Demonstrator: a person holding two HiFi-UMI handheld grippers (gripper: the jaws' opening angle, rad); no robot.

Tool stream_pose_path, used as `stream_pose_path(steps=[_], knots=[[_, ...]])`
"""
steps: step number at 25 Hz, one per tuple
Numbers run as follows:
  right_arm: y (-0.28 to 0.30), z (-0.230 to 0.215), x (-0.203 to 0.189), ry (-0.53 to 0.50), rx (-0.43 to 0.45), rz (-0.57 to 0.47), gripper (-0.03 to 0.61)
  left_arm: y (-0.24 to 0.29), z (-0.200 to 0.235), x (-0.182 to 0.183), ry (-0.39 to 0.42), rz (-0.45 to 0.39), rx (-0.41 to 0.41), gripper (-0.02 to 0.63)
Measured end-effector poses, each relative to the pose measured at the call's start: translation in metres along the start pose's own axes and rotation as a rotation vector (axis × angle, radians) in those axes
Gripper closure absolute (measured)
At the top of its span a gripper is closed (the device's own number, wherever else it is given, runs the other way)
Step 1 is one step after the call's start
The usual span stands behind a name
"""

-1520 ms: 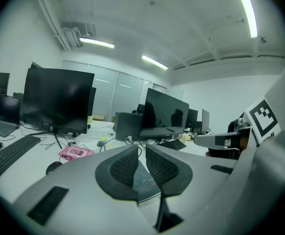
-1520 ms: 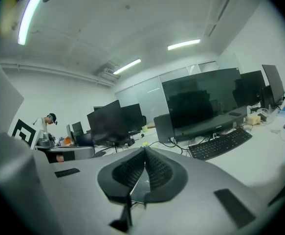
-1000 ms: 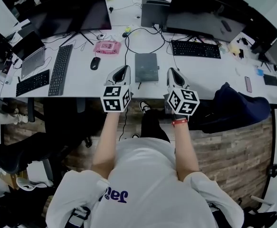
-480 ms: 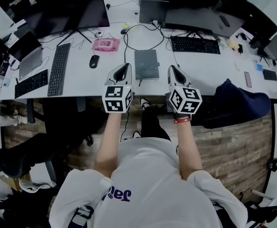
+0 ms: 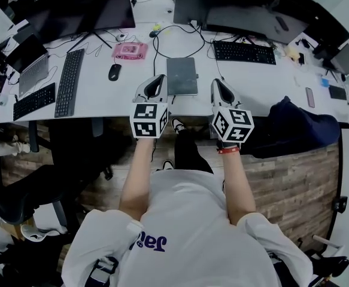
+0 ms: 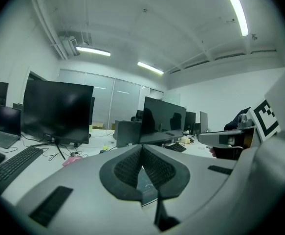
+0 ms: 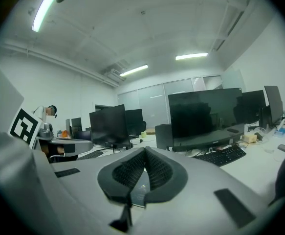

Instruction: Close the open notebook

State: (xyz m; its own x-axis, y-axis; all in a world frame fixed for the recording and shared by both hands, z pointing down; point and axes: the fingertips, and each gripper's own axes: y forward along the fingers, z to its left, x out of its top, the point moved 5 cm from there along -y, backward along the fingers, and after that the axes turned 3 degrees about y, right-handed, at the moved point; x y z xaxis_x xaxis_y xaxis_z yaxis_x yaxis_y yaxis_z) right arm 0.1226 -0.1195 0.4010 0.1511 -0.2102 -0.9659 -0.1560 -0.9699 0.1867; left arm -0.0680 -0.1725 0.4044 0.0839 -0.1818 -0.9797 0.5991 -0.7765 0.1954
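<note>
Hovering with jaws pressed together and empty, left gripper (image 5: 156, 84) and right gripper (image 5: 218, 86) flank the notebook (image 5: 182, 75), seemingly closed already.

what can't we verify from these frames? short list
- Head view: the notebook is too small to tell whether its cover lies fully flat.
- Left gripper view: the shut left tool hides all but a sliver of the notebook.
- Right gripper view: the shut right tool does the same.
- Head view: the large monitor behind the notebook is cut off by the top edge.
</note>
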Motion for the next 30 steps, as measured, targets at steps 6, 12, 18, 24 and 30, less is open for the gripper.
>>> stream_pose_path(steps=[6,12,18,24,30], knots=[[-0.008,-0.01,0.005,-0.008,-0.014,-0.019,0.58,0.006,-0.006,0.003,-0.009,-0.011,0.005,0.595],[-0.013,-0.018,0.004,0.0,-0.025,-0.03,0.58,0.011,-0.01,0.004,-0.001,-0.011,0.004,0.595],[-0.014,-0.028,0.005,0.006,-0.011,-0.019,0.58,0.022,-0.019,0.007,0.017,-0.003,-0.01,0.595],[-0.013,-0.044,0.012,0.029,-0.034,-0.054,0.58,0.028,-0.027,0.015,0.05,-0.006,-0.014,0.595],[-0.006,-0.043,0.013,0.012,-0.036,-0.055,0.58,0.033,-0.025,0.008,0.045,0.016,-0.018,0.595]])
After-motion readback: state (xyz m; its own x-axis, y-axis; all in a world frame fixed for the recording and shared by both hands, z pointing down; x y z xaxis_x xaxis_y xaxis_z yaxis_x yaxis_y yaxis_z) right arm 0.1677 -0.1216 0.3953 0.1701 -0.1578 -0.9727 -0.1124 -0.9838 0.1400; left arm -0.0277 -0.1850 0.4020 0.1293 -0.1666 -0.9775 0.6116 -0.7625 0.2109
